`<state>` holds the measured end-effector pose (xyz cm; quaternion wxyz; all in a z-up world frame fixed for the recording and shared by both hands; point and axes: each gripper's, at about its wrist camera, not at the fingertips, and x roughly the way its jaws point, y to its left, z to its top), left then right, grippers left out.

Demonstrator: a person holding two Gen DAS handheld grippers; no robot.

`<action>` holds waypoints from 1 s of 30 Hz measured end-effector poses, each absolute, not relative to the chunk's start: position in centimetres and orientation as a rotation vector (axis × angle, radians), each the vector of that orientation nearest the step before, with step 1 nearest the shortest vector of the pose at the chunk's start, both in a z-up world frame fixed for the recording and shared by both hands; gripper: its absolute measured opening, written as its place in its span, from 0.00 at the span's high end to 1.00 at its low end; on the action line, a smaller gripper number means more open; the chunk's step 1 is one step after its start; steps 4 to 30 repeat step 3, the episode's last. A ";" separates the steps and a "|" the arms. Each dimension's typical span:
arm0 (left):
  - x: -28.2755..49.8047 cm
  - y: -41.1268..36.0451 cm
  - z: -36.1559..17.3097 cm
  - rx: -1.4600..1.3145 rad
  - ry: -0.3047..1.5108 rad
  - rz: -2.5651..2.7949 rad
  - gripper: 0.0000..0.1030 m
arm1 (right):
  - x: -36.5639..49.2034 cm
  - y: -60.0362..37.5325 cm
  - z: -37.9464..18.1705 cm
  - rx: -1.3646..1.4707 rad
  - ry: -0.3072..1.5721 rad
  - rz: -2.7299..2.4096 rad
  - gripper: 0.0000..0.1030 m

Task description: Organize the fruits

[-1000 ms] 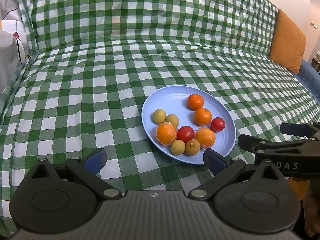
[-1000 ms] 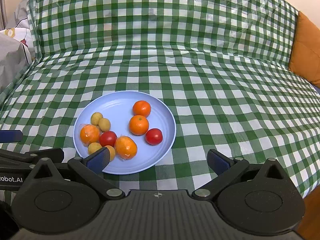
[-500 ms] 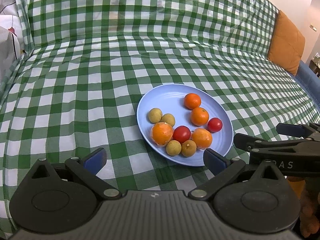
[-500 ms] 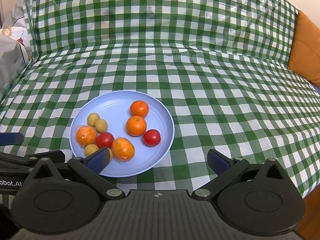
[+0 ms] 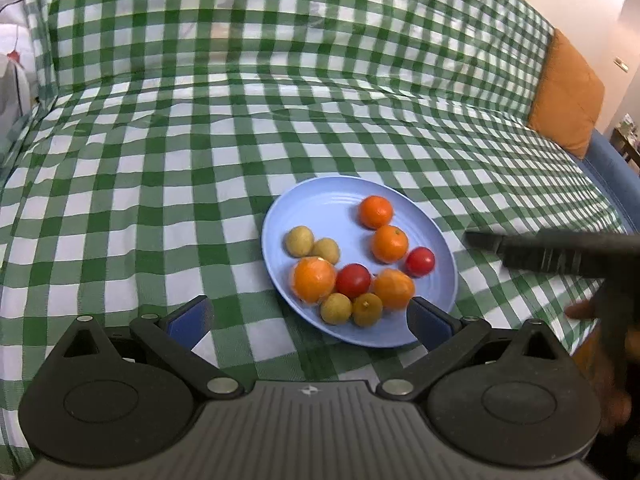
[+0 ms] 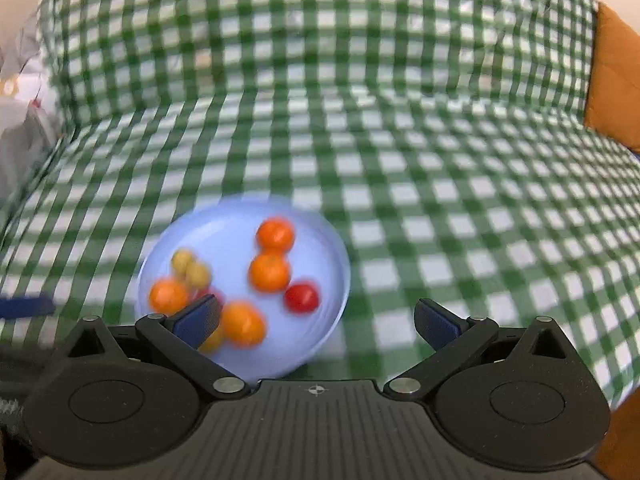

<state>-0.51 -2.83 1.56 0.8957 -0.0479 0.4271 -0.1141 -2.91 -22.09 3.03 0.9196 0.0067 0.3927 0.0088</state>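
Note:
A light blue plate [image 5: 332, 208] lies on the green checked cloth and holds several oranges [image 5: 375, 211], two red tomatoes [image 5: 420, 261] and several small yellow-brown fruits [image 5: 299, 241]. My left gripper [image 5: 308, 318] is open and empty, just in front of the plate's near rim. My right gripper [image 6: 316, 320] is open and empty, just above the plate [image 6: 224, 232], its left finger over the near fruits. The right wrist view is blurred by motion. The right gripper also shows in the left wrist view [image 5: 560, 256] as a dark blurred shape right of the plate.
The green checked cloth [image 5: 160, 160] covers a sofa seat and backrest. An orange cushion [image 5: 566, 92] stands at the far right. A white and grey bundle [image 6: 20, 120] lies at the far left. The seat's front edge drops off at the lower right.
My right gripper has moved fast forward and up over the plate; its view is now blurred. My left gripper has drifted slightly. Both stay open.

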 end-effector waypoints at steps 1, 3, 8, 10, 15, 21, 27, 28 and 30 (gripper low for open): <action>-0.3 -2.5 1.5 -0.109 0.890 -0.231 0.00 | -1.9 -23.0 3.4 0.019 0.781 0.004 0.01; 0.1 -1.9 1.6 -0.125 0.895 -0.219 0.00 | 0.3 -24.8 3.7 0.036 0.749 -0.024 0.01; 0.1 -1.9 1.6 -0.125 0.895 -0.219 0.00 | 0.3 -24.8 3.7 0.036 0.749 -0.024 0.01; 0.1 -1.9 1.6 -0.125 0.895 -0.219 0.00 | 0.3 -24.8 3.7 0.036 0.749 -0.024 0.01; 0.1 -1.9 1.6 -0.125 0.895 -0.219 0.00 | 0.3 -24.8 3.7 0.036 0.749 -0.024 0.01; 0.1 -1.9 1.6 -0.125 0.895 -0.219 0.00 | 0.3 -24.8 3.7 0.036 0.749 -0.024 0.01; 0.1 -1.9 1.6 -0.125 0.895 -0.219 0.00 | 0.3 -24.8 3.7 0.036 0.749 -0.024 0.01; 0.1 -1.9 1.6 -0.125 0.895 -0.219 0.00 | 0.3 -24.8 3.7 0.036 0.749 -0.024 0.01; 0.1 -1.9 1.6 -0.125 0.895 -0.219 0.00 | 0.3 -24.8 3.7 0.036 0.749 -0.024 0.01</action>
